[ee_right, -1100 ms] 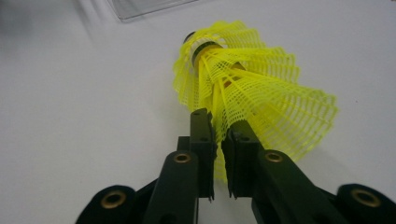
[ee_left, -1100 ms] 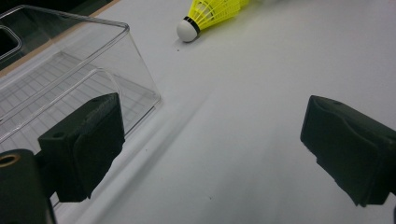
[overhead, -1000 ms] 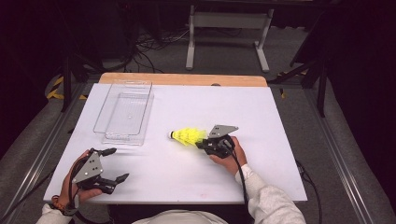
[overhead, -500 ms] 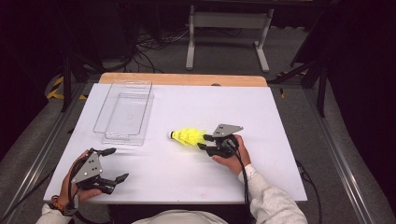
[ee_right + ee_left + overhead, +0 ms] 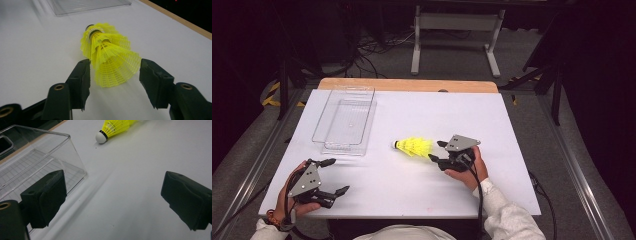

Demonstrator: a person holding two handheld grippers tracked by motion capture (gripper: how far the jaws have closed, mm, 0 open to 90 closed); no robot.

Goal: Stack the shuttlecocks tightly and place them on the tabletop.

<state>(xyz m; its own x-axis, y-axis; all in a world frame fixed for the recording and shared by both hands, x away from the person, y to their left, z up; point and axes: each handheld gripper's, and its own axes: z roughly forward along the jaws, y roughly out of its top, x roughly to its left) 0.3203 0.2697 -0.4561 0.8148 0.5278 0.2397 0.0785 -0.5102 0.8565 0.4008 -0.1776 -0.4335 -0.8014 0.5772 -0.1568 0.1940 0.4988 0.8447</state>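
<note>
A nested stack of yellow shuttlecocks lies on its side mid-table, white cork tip pointing left. My right gripper is open just right of it. In the right gripper view the wide mesh skirt reaches in between the two spread jaws of my right gripper, which do not squeeze it. My left gripper rests open near the front left edge with nothing in it. In the left gripper view its jaws stand far apart, with the shuttlecocks far ahead.
A clear plastic container sits at the back left of the white table; its near corner is close ahead of the left gripper. A wooden strip runs along the far edge. Cables and a stand lie on the floor beyond.
My right gripper has shifted slightly to the right, away from the cork end. The shuttlecocks and the left gripper have stayed where they were.
</note>
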